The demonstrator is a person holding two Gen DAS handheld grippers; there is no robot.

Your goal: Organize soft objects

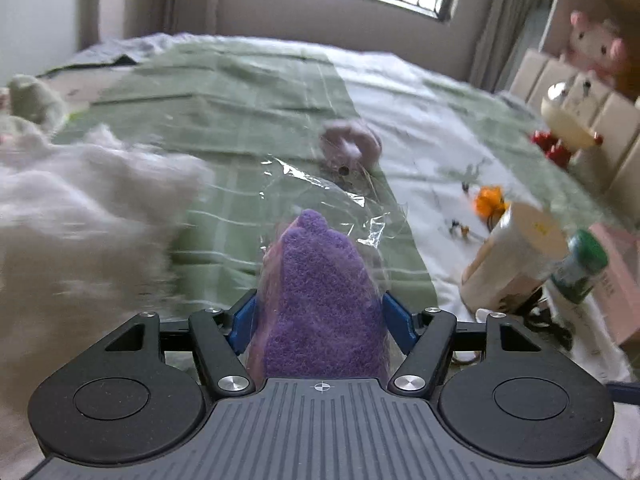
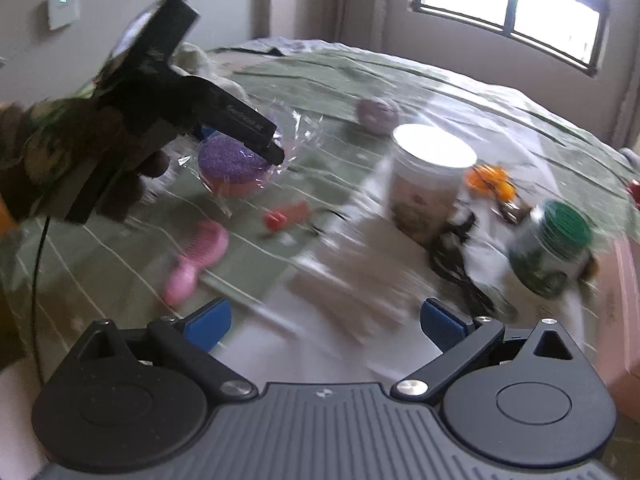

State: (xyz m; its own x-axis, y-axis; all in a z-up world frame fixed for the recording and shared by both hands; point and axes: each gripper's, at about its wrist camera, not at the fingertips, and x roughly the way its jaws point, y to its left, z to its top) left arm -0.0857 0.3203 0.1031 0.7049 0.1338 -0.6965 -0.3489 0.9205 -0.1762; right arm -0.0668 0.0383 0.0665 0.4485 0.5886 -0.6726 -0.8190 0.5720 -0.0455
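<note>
My left gripper (image 1: 320,312) is shut on a purple and pink sponge (image 1: 320,300) wrapped in clear plastic, held above the green bedspread (image 1: 224,120). It also shows in the right wrist view (image 2: 234,160), gripped by the left gripper (image 2: 240,140) in a gloved hand. A blurred white fluffy plush (image 1: 80,208) lies at the left. A mauve fluffy scrunchie (image 1: 350,144) lies further on the bed, also in the right wrist view (image 2: 378,114). My right gripper (image 2: 324,324) is open and empty above the bed.
A white-lidded jar (image 2: 430,178), a green-capped bottle (image 2: 554,248), a pink box (image 2: 624,312), black cable (image 2: 460,268), orange trinkets (image 2: 490,180), a pink hairbrush (image 2: 196,260) and an orange-red item (image 2: 286,216) lie on the bed. Plush toys (image 1: 596,44) sit on the headboard shelf.
</note>
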